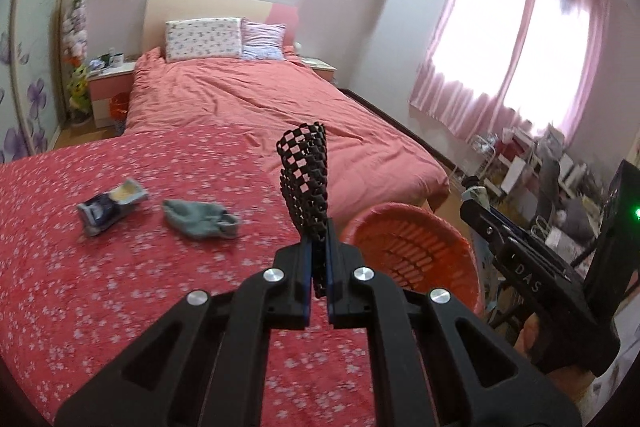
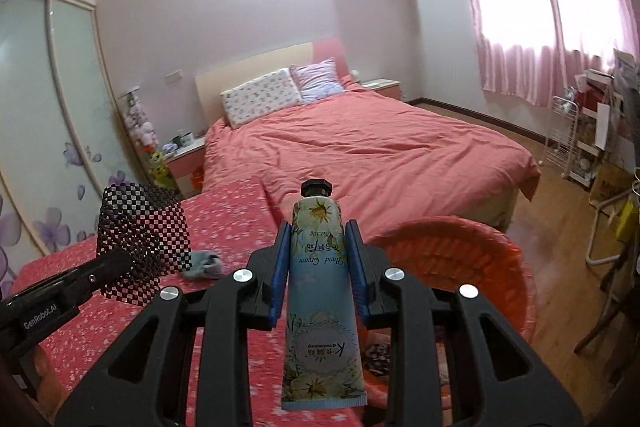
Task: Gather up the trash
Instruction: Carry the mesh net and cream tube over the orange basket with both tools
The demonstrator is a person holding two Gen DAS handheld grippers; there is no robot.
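My left fingers (image 1: 318, 267) pinch the black mesh sheet (image 1: 306, 179) by its lower edge; it is light and floppy and curls above them. My right fingers (image 2: 318, 267) clamp the hand cream tube (image 2: 318, 291) mid-body: soft, slick, better held near the cap. Both hang near the orange basket (image 1: 416, 223), off the flowered cover's right edge. Motion blur hides the basket's contents.

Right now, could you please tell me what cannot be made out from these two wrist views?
- Orange basket contents: right wrist view, mostly hidden by the hand cream tube and right gripper.
- Crumpled wrapper print: left wrist view, blurred.
- Nightstand items: left wrist view, too small.
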